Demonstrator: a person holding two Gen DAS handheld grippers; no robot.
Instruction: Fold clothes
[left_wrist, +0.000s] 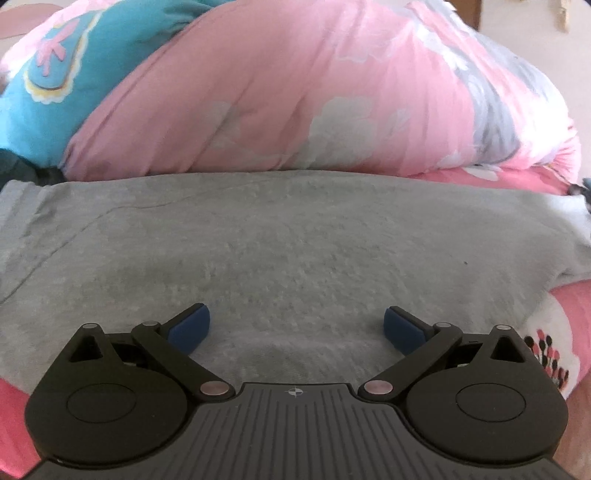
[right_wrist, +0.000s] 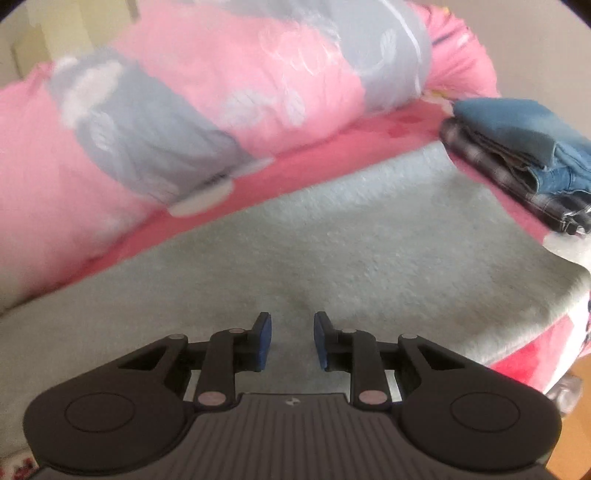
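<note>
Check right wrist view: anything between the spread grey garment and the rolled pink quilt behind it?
Only a bare strip of pink bedsheet separates the grey fleecy garment from the rolled pink-and-grey quilt, seen in the right wrist view.

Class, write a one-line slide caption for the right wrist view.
Open right gripper above a grey garment spread on pink bedding, folded clothes stacked far right.

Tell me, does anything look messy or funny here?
Nothing stands out. The grey garment lies fairly flat on the pink bedsheet, folded jeans sit tidily stacked beyond it, and the left gripper and right gripper are open, holding nothing.
</note>
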